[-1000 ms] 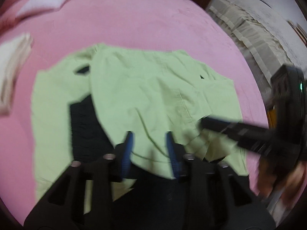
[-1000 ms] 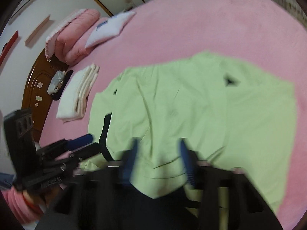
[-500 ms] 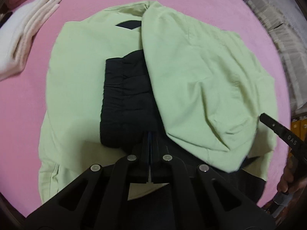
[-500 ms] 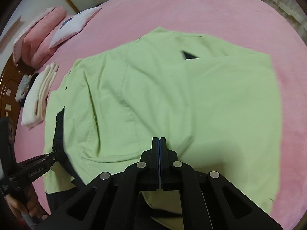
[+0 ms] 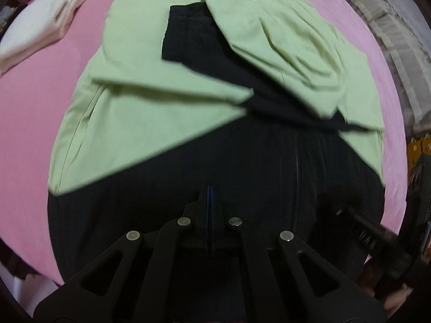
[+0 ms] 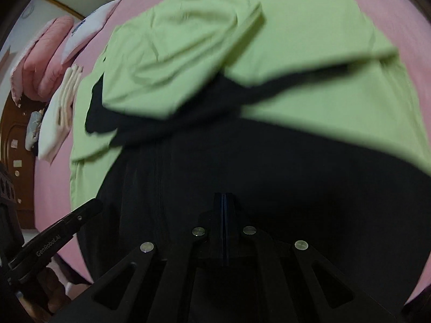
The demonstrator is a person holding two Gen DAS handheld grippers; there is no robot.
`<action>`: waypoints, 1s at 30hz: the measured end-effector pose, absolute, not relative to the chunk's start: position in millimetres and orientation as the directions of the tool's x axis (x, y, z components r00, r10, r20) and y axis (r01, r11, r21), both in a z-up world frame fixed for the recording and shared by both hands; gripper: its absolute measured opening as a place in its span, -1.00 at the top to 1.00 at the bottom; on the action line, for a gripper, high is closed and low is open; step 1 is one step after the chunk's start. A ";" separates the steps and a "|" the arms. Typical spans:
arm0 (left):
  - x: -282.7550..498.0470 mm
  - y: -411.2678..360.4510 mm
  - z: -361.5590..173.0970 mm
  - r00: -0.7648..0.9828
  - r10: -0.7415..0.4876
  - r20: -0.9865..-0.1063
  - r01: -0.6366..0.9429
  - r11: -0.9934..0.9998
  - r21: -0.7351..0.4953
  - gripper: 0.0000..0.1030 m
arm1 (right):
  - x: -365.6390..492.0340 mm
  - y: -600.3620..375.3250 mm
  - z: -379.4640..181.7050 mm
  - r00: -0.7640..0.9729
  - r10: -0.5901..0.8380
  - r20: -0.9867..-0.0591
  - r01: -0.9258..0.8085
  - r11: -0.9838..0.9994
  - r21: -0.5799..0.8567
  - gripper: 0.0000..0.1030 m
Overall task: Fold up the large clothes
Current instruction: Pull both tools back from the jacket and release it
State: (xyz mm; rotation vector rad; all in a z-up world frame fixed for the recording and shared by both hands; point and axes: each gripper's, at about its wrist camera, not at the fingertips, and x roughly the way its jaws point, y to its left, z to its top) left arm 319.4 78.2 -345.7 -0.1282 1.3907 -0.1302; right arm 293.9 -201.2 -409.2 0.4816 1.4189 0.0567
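A large light-green jacket (image 5: 150, 123) with a black lining (image 5: 242, 167) lies on the pink bed (image 5: 32, 102). Its black hem end is turned up toward me, and both green sleeves lie folded across the body. My left gripper (image 5: 209, 188) is shut on the black hem. My right gripper (image 6: 223, 196) is shut on the same hem further along; the jacket (image 6: 309, 62) fills that view. Each gripper shows at the edge of the other's view, the right one (image 5: 377, 239) and the left one (image 6: 54, 239).
A stack of folded white cloth (image 5: 45, 24) lies left of the jacket, also seen in the right wrist view (image 6: 59, 118). Pink pillows (image 6: 40, 62) and a white pillow (image 6: 89, 29) lie at the head of the bed. A cream sofa (image 5: 398, 35) stands right.
Both grippers closed from open a second ago. Since then the black hem has come up and forward over the green body, now filling the lower half of both views.
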 end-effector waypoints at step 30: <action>99.4 44.4 -173.0 0.279 -0.085 -0.957 0.089 0.994 -0.062 -0.50 | 64.3 -211.5 -169.6 0.290 0.021 -0.957 0.108 0.993 0.055 -0.69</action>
